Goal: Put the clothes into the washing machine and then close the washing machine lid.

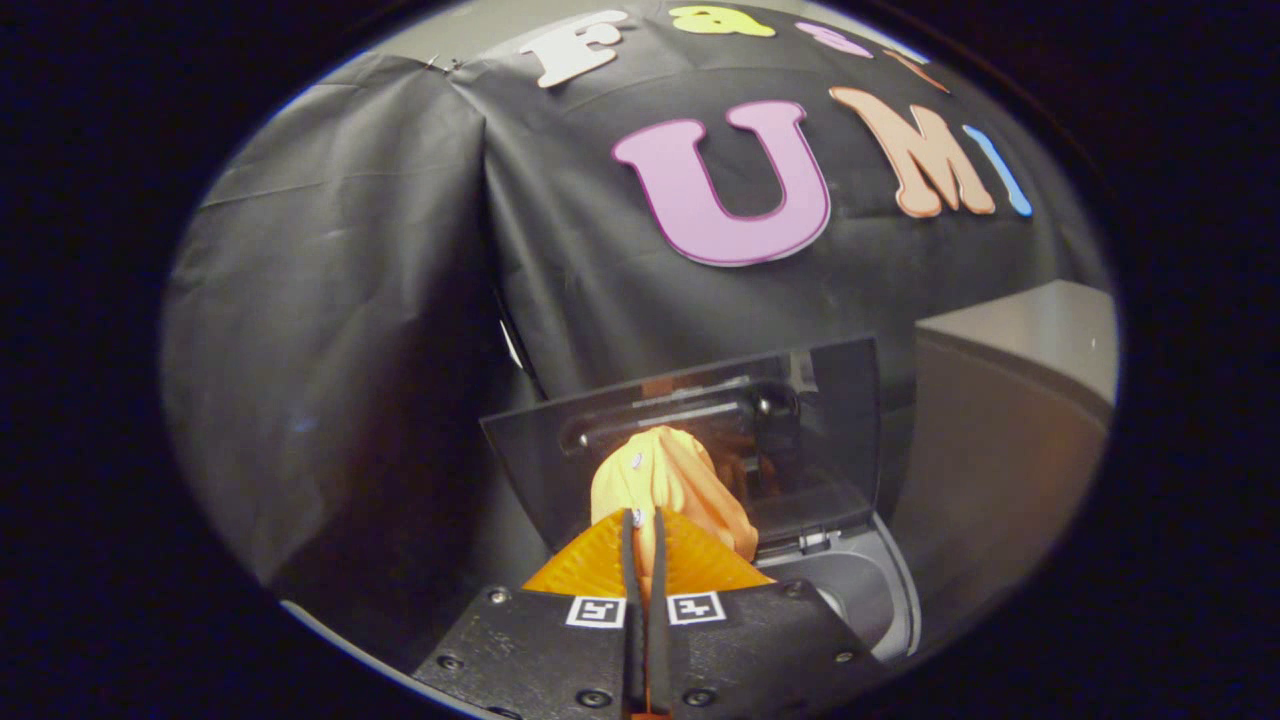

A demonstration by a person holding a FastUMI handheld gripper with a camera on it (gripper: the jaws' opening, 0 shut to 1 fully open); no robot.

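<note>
The gripper (645, 520) has its two fingers drawn almost together, with only a narrow slit left between them, and both fingers press on a fold of the orange cloth (665, 480). The cloth is pinched at the fingertips and bunches up ahead of them into a rounded, crumpled lump that rises above the tips; a further portion hangs down on the right side of the fingers. Two small square markers (694, 607) sit on the gripper body just behind the fingers, one on each side of the slit. Directly beyond the cloth stands the washing machine lid (800, 430), a dark, translucent, glossy panel raised to an upright, open position; the cloth is seen against its lower middle area. Whether the cloth touches the lid cannot be determined. Below the lid and to the right of the fingers, the grey rounded top of the washing machine (870, 590) is visible, including part of its opening rim. To the right of the machine is a pale surface (1040, 330) with a curved edge.
</note>
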